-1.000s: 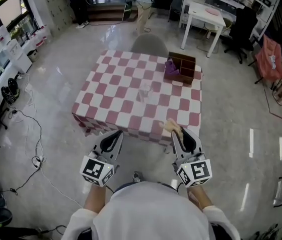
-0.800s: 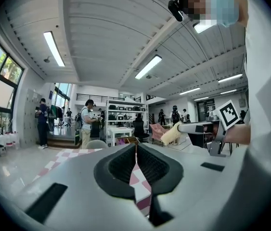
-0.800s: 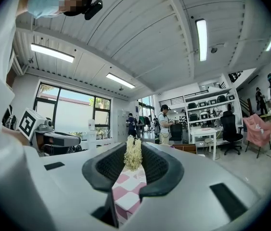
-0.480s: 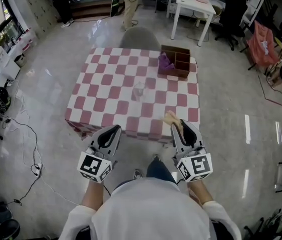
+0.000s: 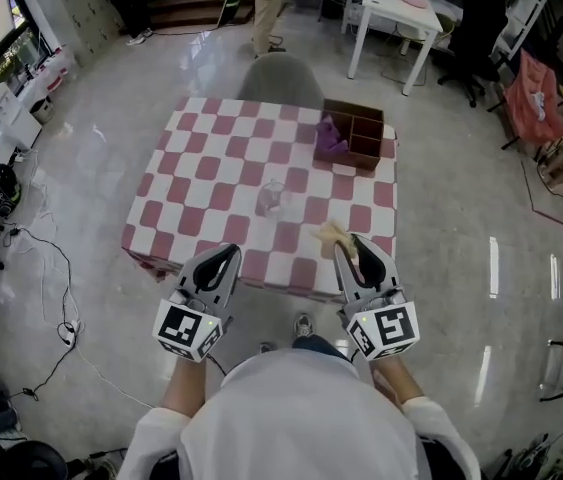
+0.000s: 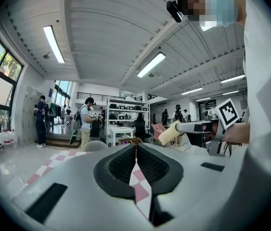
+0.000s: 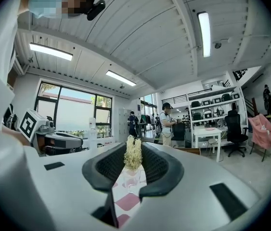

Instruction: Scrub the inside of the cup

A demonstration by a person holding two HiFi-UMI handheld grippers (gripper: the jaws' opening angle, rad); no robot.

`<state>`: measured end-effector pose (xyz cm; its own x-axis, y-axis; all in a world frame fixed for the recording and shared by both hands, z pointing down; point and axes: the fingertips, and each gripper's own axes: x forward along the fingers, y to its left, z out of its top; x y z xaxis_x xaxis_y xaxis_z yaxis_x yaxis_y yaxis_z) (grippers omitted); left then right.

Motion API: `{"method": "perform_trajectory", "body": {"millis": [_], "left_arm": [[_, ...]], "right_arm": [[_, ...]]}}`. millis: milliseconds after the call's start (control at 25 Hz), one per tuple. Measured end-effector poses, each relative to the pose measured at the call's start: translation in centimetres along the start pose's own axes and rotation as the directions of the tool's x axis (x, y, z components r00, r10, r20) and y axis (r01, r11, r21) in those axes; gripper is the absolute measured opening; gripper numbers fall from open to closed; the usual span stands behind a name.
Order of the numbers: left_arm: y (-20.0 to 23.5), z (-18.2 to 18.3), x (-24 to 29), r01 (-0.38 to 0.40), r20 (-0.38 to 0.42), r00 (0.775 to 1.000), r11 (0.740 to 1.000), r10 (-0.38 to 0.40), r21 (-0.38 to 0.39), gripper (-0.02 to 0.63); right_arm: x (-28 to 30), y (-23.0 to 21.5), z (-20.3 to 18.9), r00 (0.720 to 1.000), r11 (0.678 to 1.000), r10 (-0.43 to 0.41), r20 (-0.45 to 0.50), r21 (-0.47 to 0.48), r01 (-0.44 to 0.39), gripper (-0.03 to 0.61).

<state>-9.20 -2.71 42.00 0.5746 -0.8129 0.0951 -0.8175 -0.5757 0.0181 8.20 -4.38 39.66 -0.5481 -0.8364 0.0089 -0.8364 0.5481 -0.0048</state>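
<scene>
A clear glass cup (image 5: 272,199) stands near the middle of the red-and-white checked table (image 5: 201,183); it also shows through the right gripper's jaws (image 7: 131,177). My right gripper (image 5: 348,247) hovers over the table's near edge, shut on a pale yellow fibrous scrubber (image 5: 335,235) that sticks up between its tips (image 7: 133,153). My left gripper (image 5: 227,259) is held at the table's near edge, shut with nothing in it; in the left gripper view its jaws (image 6: 136,148) meet. Both grippers are well short of the cup.
A brown compartment box (image 5: 354,134) with something purple (image 5: 329,136) in it sits at the table's far right. A grey chair (image 5: 278,79) stands behind the table. A white desk (image 5: 394,9) and people stand further back. Cables lie on the floor at left (image 5: 46,258).
The table has come closer and lower in the head view as the person steps toward it. Both grippers keep their pose; the scrubber stays in the right one.
</scene>
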Motion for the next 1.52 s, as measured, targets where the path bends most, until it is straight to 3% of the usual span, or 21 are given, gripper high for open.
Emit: {"method": "perform_trajectory", "body": {"millis": [440, 680, 960, 1200, 1520], "left_arm": [[0.9, -0.4, 4.2, -0.088, -0.003, 0.996, 0.996, 0.088, 0.003, 0.034], [1.0, -0.2, 5.5, -0.122, 0.033, 0.992, 0.993, 0.122, -0.010, 0.034], [2.5, -0.9, 7.4, -0.082, 0.024, 0.996, 0.997, 0.082, 0.012, 0.034], [3.5, -2.2, 9.2, -0.013, -0.030, 0.999, 0.997, 0.015, 0.071, 0.034], [5.2, -3.5, 10.6, 0.066, -0.006, 0.998, 0.996, -0.066, 0.057, 0.034]], "right_arm": [[3.3, -3.3, -0.5, 0.995, 0.995, 0.097, 0.002, 0.006, -0.097, 0.107], [4.4, -4.4, -1.5, 0.988, 0.988, 0.156, -0.013, 0.004, -0.156, 0.107], [6.5, -4.8, -2.2, 0.990, 0.990, 0.141, -0.019, 0.016, -0.141, 0.107], [7.8, -4.7, -2.4, 0.995, 0.995, 0.096, -0.024, 0.029, -0.096, 0.107], [9.1, -4.1, -3.3, 0.997, 0.998, 0.055, -0.049, 0.024, -0.054, 0.107]]}}
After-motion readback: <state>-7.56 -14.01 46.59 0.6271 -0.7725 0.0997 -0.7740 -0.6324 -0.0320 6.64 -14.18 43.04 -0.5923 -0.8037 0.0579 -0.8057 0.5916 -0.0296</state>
